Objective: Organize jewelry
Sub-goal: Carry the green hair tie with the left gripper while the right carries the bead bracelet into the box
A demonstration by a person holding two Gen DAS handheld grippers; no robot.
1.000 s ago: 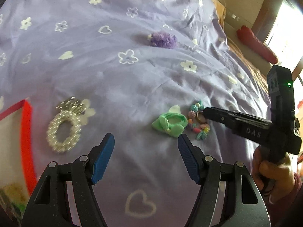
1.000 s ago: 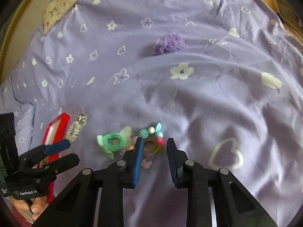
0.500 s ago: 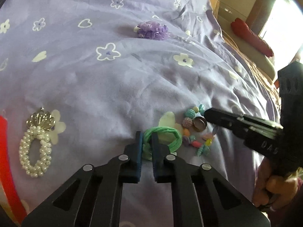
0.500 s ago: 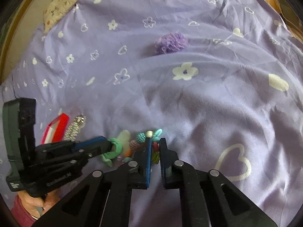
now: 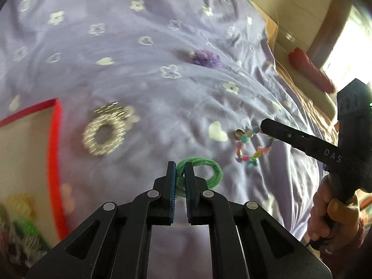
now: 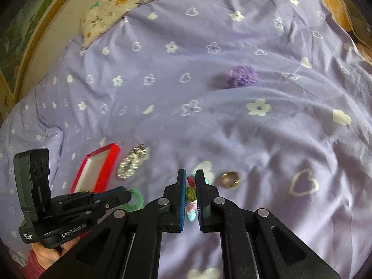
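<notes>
Jaws of left gripper point(image 5: 179, 174) around green hair tie point(image 5: 204, 172), seemingly beside red box edge point(image 5: 54, 153).

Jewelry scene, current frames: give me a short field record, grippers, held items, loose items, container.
surface: purple bedspread
left gripper: shut on green hair tie
right gripper: shut on colorful bead bracelet
loose items: pearl bracelet, gold ring, purple scrunchie
container: red-rimmed box, left of the pearl bracelet

Lilac bedspread point(image 6: 232, 125) – white hearts and flowers, patterned pillow point(image 6: 121, 2), red cushion point(image 5: 309, 69) by window
</notes>
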